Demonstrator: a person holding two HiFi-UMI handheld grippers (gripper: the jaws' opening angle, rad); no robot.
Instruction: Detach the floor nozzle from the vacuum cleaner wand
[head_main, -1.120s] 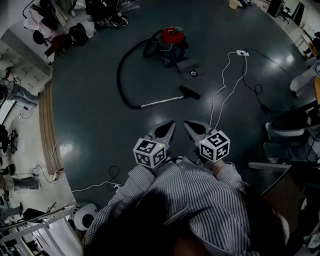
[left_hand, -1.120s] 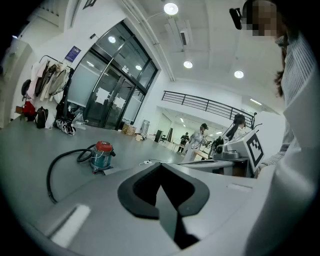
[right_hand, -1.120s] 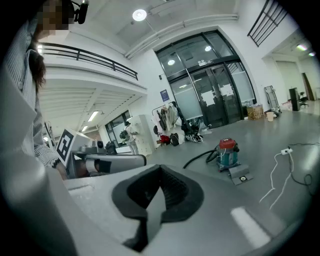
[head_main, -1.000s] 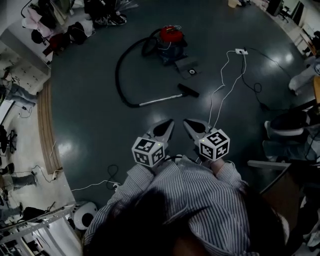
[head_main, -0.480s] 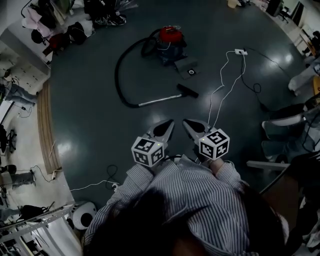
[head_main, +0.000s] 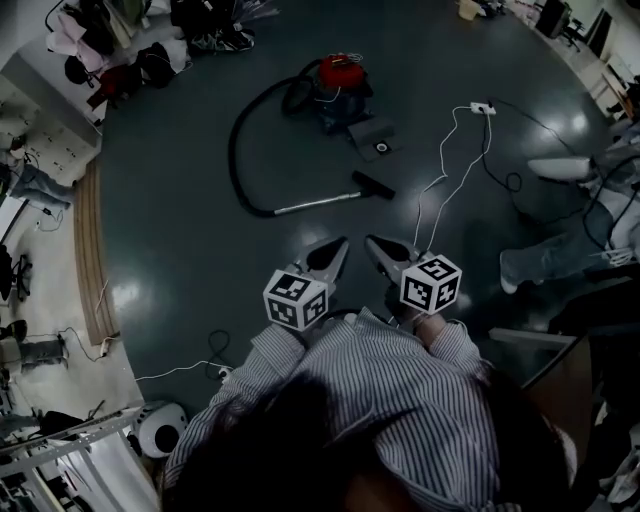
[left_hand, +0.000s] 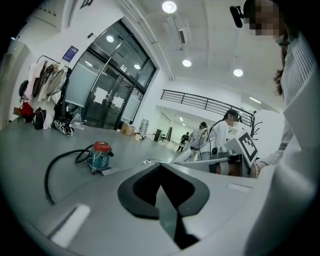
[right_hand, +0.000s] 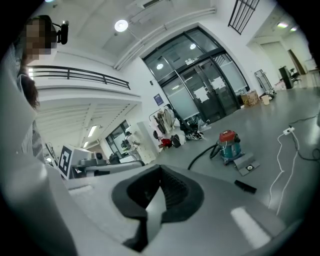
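I stand in a big, bright hall with glass doors and a balcony rail, on a dark, glossy floor (head_main: 200, 240) that mirrors the ceiling lamps. Ahead of me on that floor sits the vacuum cleaner canister (head_main: 340, 88), red on top and blue below, with a flat grey plate (head_main: 372, 134) just beside it. Its black hose (head_main: 236, 150) sweeps out to my left in a wide curve and comes back toward me into the metal wand (head_main: 315, 205). The wand lies flat, its long axis running crosswise to the way I face, rising slightly to the right in the head view. The floor nozzle (head_main: 372, 183) is on the wand's right end, not yet detached. A white cable (head_main: 450, 170) trails from a power strip (head_main: 482, 107) past the nozzle on the right, and another person's leg (head_main: 550, 255) shows further right. All of the vacuum is well apart from me, forward and lower than my hands. My right gripper (head_main: 372, 242) is the nearer one to the nozzle, and I judge my left gripper (head_main: 339, 244) better placed for the wand shaft. The fingers of both are pressed together with nothing between them, and they point ahead and slightly downward, side by side in front of my striped sleeves (head_main: 380, 370).
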